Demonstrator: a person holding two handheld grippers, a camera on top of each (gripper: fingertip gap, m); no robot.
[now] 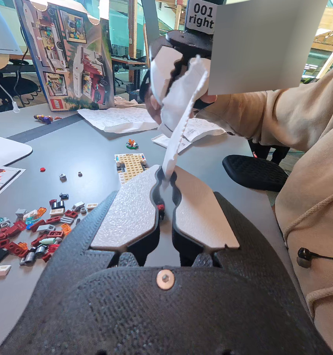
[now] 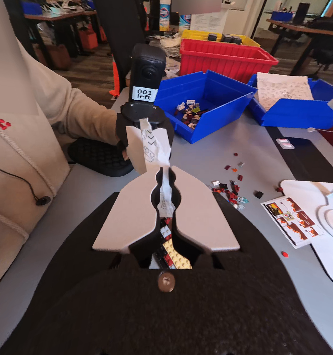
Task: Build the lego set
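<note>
Left wrist view, paper strip [image 1: 178, 123] blocking toy box [image 1: 65, 55]

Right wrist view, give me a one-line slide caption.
Both grippers, right and left, pinch one white paper strip above the grey table.

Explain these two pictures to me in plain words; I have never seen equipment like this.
A person holds a hand-held two-finger tool in each hand. Each picture comes from a camera on one tool, looking along its fingers. The left tool and right tool face each other, both pinching one white paper bag stretched between them above a grey table. On the table lie loose toy bricks, a tan brick plate, a sticker sheet, blue bins and a toy box.
</note>
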